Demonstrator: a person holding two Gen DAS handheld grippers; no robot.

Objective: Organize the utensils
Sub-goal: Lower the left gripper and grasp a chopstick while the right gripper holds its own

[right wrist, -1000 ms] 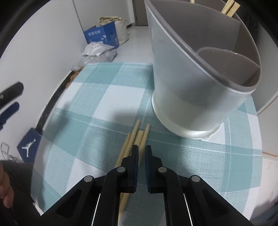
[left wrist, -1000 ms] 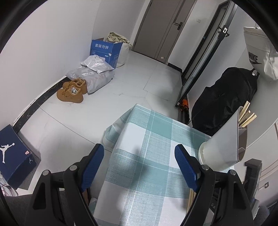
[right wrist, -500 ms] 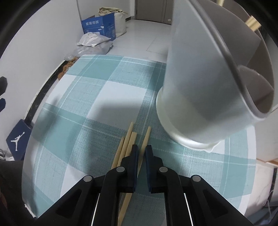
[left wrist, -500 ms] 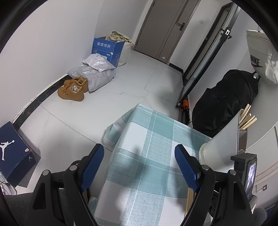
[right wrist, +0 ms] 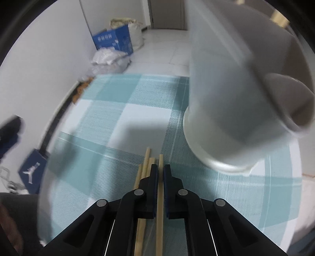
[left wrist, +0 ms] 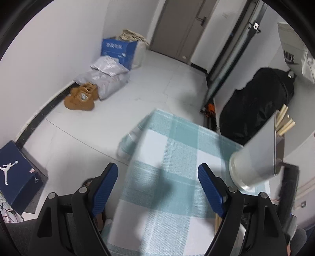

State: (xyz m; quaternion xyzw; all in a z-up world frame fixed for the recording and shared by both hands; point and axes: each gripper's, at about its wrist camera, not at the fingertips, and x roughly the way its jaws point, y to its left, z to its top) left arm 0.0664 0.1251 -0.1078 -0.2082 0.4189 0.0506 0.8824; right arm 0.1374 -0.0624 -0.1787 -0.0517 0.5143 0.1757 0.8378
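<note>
Several wooden chopsticks [right wrist: 146, 167] lie side by side on the teal-and-white checked tablecloth [right wrist: 126, 110]. My right gripper [right wrist: 160, 171] is shut on one chopstick [right wrist: 160, 206], which runs between its jaws. A grey divided utensil holder [right wrist: 232, 102] stands just right of it, with chopsticks [right wrist: 279, 18] in its far compartment. In the left wrist view my left gripper [left wrist: 157, 183] is open and empty over the cloth's near left part; the holder [left wrist: 258, 157] and its chopsticks [left wrist: 284, 122] are at the right.
The small table's left edge [left wrist: 126, 149] drops to a white tiled floor. On the floor are brown shoes [left wrist: 81, 98], grey bags [left wrist: 106, 74], a blue carton [left wrist: 118, 51], a blue shoebox [left wrist: 17, 173] and a black bag [left wrist: 256, 106].
The right gripper has swung so the holder now sits further right and the gripped chopstick lies straight along its jaws. The left gripper has drifted slightly; it stays open.
</note>
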